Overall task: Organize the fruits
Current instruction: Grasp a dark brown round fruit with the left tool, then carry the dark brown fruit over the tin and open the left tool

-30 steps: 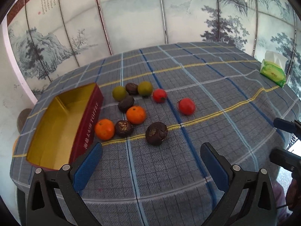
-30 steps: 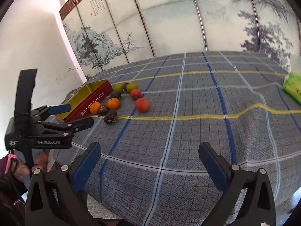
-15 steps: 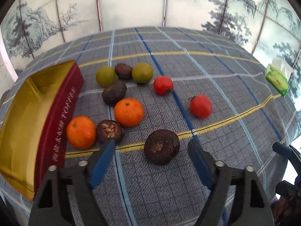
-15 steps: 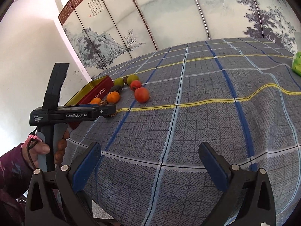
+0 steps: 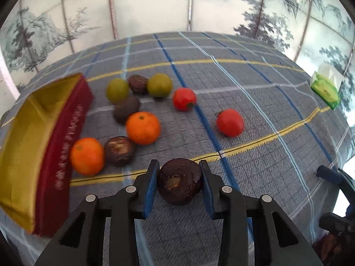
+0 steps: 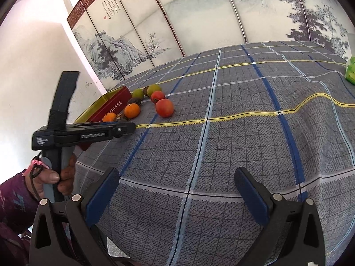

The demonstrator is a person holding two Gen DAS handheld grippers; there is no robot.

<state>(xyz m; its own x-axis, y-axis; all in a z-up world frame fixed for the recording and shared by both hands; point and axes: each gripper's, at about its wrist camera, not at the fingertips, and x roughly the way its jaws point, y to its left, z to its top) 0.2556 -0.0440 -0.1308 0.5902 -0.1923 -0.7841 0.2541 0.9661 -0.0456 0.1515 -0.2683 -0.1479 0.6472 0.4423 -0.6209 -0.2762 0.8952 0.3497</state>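
Dark brown and wrinkled, a round fruit [image 5: 179, 181] sits on the desk's grey plaid cloth [image 5: 255, 102] squarely between the blue-padded jaws of the left gripper [image 5: 178, 182], which are closing on its two sides, the pads touching it. Beyond it lie two round orange citrus fruits [image 5: 143, 128] beside an open red tin box with a gold inside [image 5: 28, 146]. The right gripper [image 6: 177, 196] hangs over the near edge of the desk, jaws spread wide with nothing between them.

A plaid-clothed table [image 5: 255, 84] carries scattered fruits [image 5: 143, 128], a red-and-gold tin [image 5: 33, 146] and a green tissue pack [image 5: 325, 88].
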